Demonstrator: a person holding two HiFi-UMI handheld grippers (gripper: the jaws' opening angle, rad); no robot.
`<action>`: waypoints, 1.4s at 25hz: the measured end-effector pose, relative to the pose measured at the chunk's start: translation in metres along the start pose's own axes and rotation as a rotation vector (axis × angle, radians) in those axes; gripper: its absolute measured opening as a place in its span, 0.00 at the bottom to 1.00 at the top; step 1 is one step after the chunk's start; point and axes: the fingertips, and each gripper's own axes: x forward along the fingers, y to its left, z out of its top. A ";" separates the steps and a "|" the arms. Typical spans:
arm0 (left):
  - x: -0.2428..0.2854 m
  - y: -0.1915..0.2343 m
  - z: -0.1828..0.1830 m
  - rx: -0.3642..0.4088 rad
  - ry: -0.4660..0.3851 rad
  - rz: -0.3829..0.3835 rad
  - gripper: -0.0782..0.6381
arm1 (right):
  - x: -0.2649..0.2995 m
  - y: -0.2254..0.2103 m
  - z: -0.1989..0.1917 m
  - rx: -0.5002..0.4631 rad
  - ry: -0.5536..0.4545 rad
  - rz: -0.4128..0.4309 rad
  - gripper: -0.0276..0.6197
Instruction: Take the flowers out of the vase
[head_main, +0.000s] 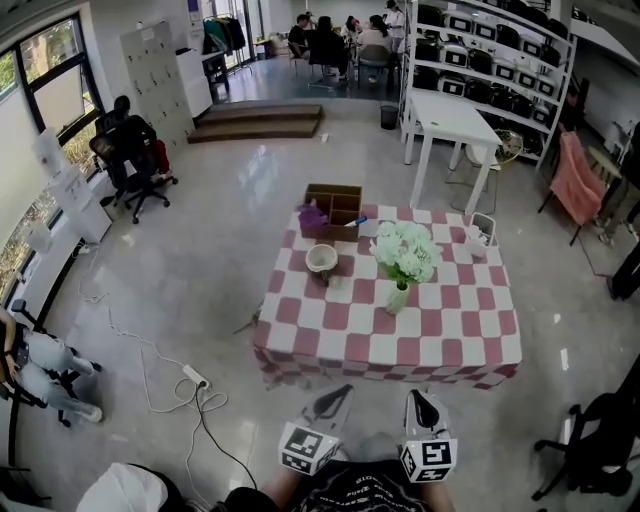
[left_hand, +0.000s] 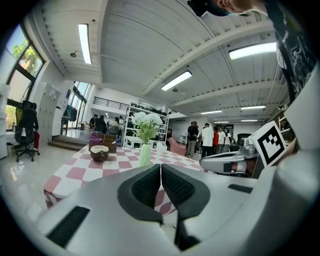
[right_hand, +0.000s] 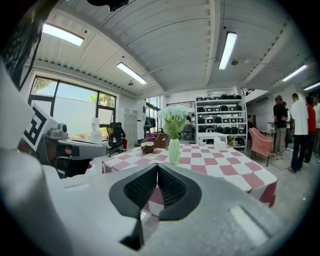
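Left gripper (head_main: 343, 392) sits low in the head view, near six o'clock, short of the near edge of the table (head_main: 450, 330). Its own view shows the jaws pressed together tip to tip with nothing between them. The right gripper (head_main: 418, 396) is just beside it toward three o'clock, also off the table, and its jaws are likewise closed and empty.

On the checked cloth, a wooden box (head_main: 333, 208) stands at the far edge, with a small bowl (head_main: 321, 258) close in front of it. At about four o'clock from the bowl is the pale green vase (head_main: 397, 298), upright near the middle of the table. The flowers (head_main: 405, 250), white blooms with green leaves, are all in it. The vase lies at roughly twelve o'clock from both grippers and well apart from them.

I judge the step in hand to be the approach, since nothing has been touched yet. The next move calls for bringing both grippers forward over the table and opening one. That one should close on the stems just above the mouth of the vase. The vase looks slim and could tip, so the other gripper may need to steady it while the stems are lifted straight up.
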 end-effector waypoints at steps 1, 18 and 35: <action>0.002 0.001 0.000 -0.004 0.000 -0.001 0.13 | 0.002 -0.001 0.000 0.001 0.001 -0.002 0.05; 0.060 0.037 0.011 -0.030 0.017 0.067 0.13 | 0.069 -0.047 0.024 -0.018 0.009 0.049 0.06; 0.154 0.060 0.033 -0.020 0.027 0.126 0.13 | 0.146 -0.107 0.047 -0.042 0.037 0.135 0.06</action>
